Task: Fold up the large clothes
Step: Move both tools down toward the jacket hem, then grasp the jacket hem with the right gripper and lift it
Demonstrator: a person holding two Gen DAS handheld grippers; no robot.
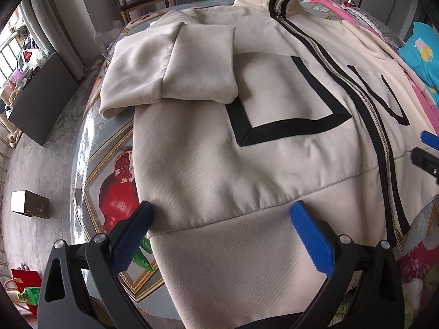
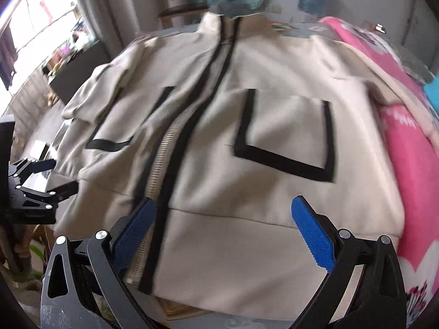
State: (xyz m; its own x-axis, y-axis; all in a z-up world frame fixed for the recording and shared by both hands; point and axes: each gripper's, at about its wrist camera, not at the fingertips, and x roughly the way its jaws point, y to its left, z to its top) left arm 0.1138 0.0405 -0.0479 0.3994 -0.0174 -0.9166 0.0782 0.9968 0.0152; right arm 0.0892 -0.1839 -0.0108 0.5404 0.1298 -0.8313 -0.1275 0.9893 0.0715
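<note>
Jacket point(image 1: 208, 164) on table point(image 1: 109, 148) (pomegranate print)

jacket point(image 1: 208, 159): matt cream fleecy cloth
zipper point(image 1: 365, 101): shiny metal teeth
table cover point(image 1: 109, 164): glossy, printed
gripper pads point(image 1: 311, 237): blue, ridged

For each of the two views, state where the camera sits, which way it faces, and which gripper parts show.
Left wrist: on the left gripper, facing up the cream jacket from its hem; own open fingers, right gripper's tips at right edge.
Right wrist: on the right gripper, facing the collar; own open fingers, left gripper at left edge.
Shared: jacket, zipper, pink blanket.
</note>
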